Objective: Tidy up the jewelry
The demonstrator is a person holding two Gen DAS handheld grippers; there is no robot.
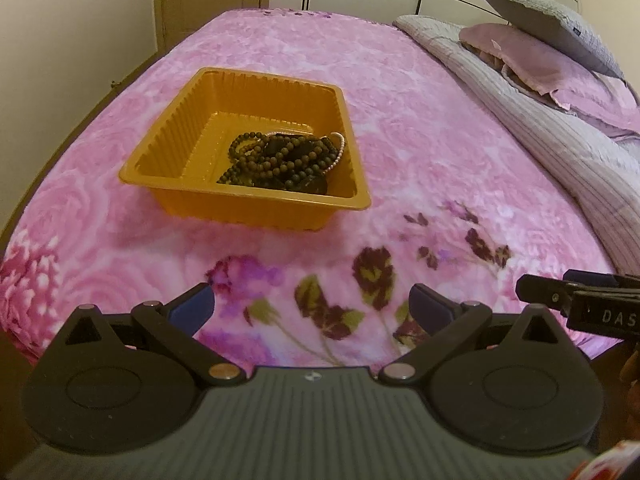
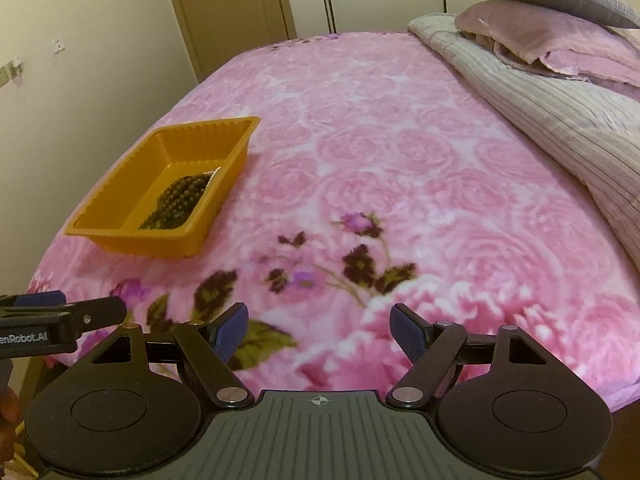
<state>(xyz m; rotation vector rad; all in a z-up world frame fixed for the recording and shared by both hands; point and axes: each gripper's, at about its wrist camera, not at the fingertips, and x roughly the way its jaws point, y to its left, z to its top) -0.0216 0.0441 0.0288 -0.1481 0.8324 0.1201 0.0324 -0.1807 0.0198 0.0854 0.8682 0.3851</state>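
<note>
The orange tray (image 1: pixel 160 160) stands on the pink flowered blanket (image 1: pixel 420 168), at about 11 o'clock from the left gripper (image 1: pixel 312 304) in the left wrist view. All the jewelry is inside it: a heap of dark bead strings (image 1: pixel 276 160) with one thin string of pale pearls (image 1: pixel 339 152) along its right edge. The heap lies in the near right corner of the tray, and no piece is visible on the blanket. I judge that the tray serves as the collecting place, so the sorting looks nearly finished or finished.

The left gripper has its jaws spread wide, with nothing between the blue pads (image 1: pixel 196 308); below them is only the flower pattern. The right gripper (image 2: pixel 320 334) is also open and empty, a little less wide. It hangs at the near edge of the bed, and from it the tray is at 10 o'clock. Both grippers are well apart from the tray, probably because nothing remains to carry. At 2 o'clock the pillows (image 2: pixel 540 28) lie stacked on a striped quilt (image 2: pixel 540 112).
</note>
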